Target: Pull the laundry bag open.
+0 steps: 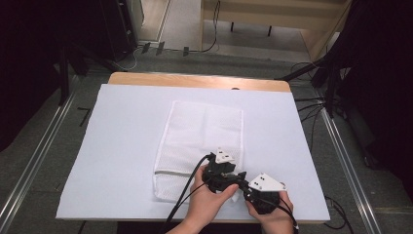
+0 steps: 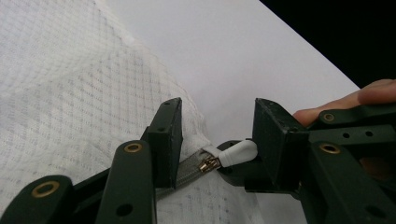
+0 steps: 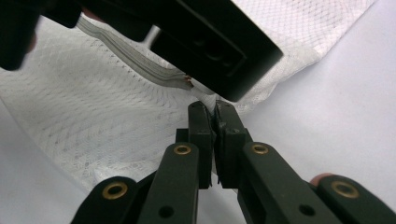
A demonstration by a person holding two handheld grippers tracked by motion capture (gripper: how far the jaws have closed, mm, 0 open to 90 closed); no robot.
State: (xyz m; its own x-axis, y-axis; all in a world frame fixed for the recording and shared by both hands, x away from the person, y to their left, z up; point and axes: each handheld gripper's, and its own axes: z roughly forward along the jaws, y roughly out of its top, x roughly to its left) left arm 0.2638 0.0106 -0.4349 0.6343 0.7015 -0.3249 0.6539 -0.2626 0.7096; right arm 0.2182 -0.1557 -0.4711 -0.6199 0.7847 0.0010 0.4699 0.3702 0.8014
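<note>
Right gripper clamped on mesh laundry bag corner; left gripper jaws apart around white zipper pull, not pinching.

One white mesh laundry bag, one zip pull, one table, two claws.

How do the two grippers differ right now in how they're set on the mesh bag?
The left gripper stands open around the zipper pull; the right gripper is shut on the mesh bag, pinching its corner. Both sit at its near right corner.
</note>
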